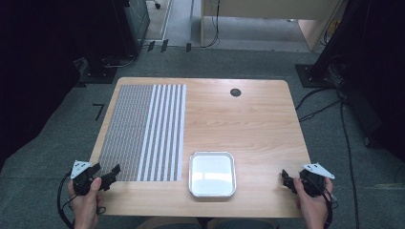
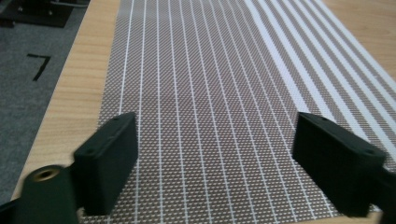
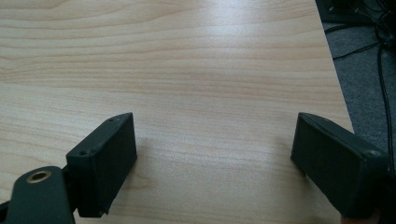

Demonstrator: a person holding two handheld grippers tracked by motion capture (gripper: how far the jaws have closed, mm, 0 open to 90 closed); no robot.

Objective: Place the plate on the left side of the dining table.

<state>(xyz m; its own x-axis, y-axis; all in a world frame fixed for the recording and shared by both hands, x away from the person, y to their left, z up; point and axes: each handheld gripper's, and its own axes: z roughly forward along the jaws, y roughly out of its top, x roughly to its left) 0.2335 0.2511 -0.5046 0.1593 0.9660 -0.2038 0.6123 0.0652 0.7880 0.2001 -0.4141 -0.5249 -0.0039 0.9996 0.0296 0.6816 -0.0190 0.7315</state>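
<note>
A woven placemat (image 1: 143, 133) with brown weave and white stripes lies flat on the left half of the wooden table (image 1: 248, 124). A shiny rectangular metal tray (image 1: 212, 174) sits empty near the front edge, at the middle. My left gripper (image 1: 107, 177) hovers at the mat's near left corner, open, with the mat (image 2: 210, 93) stretching away between its wide-apart jaws. My right gripper (image 1: 288, 181) is held at the table's front right corner, open over bare wood (image 3: 187, 70), nothing between its jaws.
A small dark round grommet (image 1: 235, 92) sits in the table's far side. Grey carpet (image 1: 57, 124) surrounds the table, with cables (image 1: 346, 138) on the right and dark equipment stands at the back. The table's right edge (image 3: 336, 79) runs close to my right gripper.
</note>
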